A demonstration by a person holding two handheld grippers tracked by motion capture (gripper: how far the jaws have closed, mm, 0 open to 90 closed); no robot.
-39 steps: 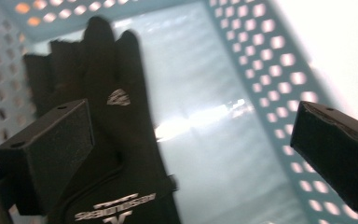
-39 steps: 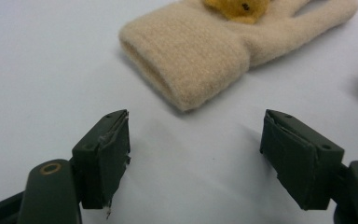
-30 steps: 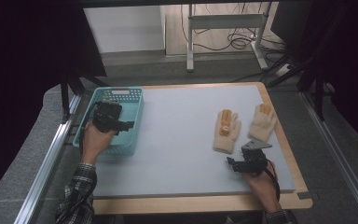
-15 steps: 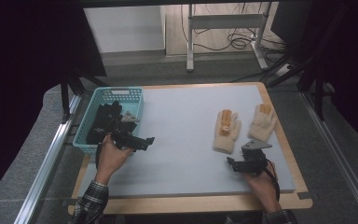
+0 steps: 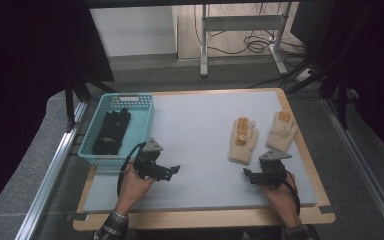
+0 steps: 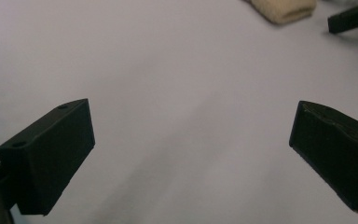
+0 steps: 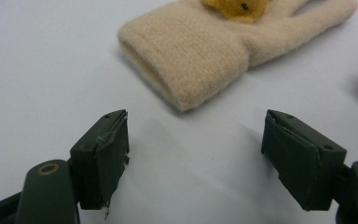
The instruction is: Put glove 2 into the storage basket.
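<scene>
Two cream knitted gloves lie palm-up at the right of the grey mat (image 5: 195, 125): one with a yellow patch (image 5: 242, 141) and a plainer one (image 5: 281, 131) beside it. My right gripper (image 5: 248, 175) rests open on the mat just in front of the patched glove; its cuff (image 7: 191, 60) lies a short way beyond the right gripper (image 7: 196, 154), apart from the jaws. My left gripper (image 5: 174, 170) hovers open over bare mat, to the right of the teal basket (image 5: 149, 120). Nothing sits between the left gripper (image 6: 191, 158) jaws. Black gloves (image 5: 111, 131) lie in the basket.
The wooden table edge (image 5: 205, 217) runs along the front, with metal rails at both sides. A cream cuff (image 6: 284, 9) and a tip of the other gripper (image 6: 352, 16) show far off in the left gripper view. Bare mat lies between the hands.
My left gripper has come out from over the basket, down and to the right onto the mat. The black gloves stay in the basket. The right gripper has not moved.
</scene>
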